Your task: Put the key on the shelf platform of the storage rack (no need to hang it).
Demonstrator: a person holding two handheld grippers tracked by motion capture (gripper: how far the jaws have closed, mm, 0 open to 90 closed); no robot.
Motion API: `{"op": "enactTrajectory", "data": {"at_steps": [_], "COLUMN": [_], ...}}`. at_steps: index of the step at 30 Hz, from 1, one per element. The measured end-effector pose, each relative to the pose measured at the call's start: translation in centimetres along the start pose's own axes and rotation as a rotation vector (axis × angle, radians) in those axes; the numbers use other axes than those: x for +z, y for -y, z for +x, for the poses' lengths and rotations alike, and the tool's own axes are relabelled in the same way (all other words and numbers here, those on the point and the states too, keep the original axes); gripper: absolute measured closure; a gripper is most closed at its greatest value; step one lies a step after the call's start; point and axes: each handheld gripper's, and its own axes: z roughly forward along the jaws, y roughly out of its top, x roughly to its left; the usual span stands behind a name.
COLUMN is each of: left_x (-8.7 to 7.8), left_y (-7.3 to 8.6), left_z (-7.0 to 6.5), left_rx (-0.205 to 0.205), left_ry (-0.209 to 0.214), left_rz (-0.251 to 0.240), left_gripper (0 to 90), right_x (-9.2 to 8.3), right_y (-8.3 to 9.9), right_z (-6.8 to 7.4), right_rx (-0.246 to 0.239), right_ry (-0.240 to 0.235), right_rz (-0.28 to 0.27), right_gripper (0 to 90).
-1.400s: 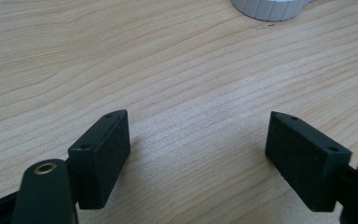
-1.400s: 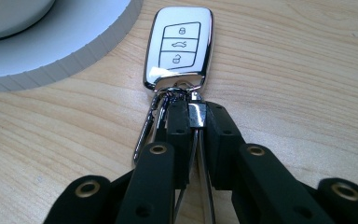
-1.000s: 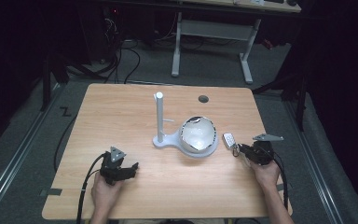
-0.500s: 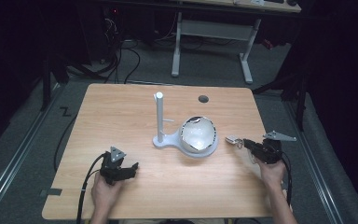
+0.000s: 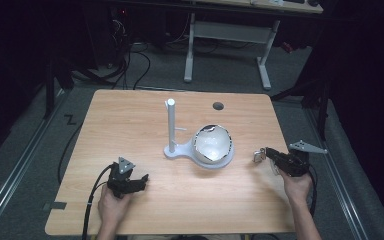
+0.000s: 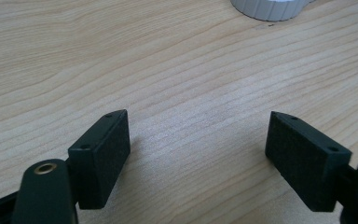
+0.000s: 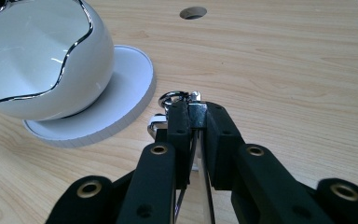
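Chrome metal is glinting in your right gripper (image 7: 192, 122), clamped tight on a small key-ring clasp (image 7: 177, 100) beside the white egg-shaped bowl (image 7: 37, 60). You are carrying it; next likely comes hanging it on the stand's peg (image 5: 180, 129), needing careful alignment. Your left gripper (image 6: 198, 154) is gaping wide, empty, on the desk (image 5: 130, 115).

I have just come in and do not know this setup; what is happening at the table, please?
A person works at a wooden table with a gripper in each hand. The right gripper is shut on a small shiny metal piece, held beside a white egg-shaped bowl on a white stand with a post. The left gripper rests near the table's front edge, jaws open, with nothing between them.
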Motion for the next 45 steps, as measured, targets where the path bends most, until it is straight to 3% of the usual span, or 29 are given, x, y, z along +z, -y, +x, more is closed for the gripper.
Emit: {"op": "enactTrajectory", "data": {"at_steps": [10,23,45], "left_x": [0.0,0.0,0.0], "left_y": [0.0,0.0,0.0], "left_z": [0.0,0.0,0.0], "left_rx": [0.001,0.000,0.000], "left_ry": [0.000,0.000,0.000], "left_rz": [0.000,0.000,0.000], "left_gripper": [22.2,22.2,22.3], "right_x": [-0.8,-1.8,-3.3], "right_y": [0.0,0.0,-0.1], "right_z": [0.2,1.1,2.8], "right_rx": [0.011,-0.020,-0.025], "right_ry": [-0.007,-0.021,-0.080], "right_rz": [-0.019,-0.014,-0.035], "right_gripper": [82.1,82.1,82.1]}}
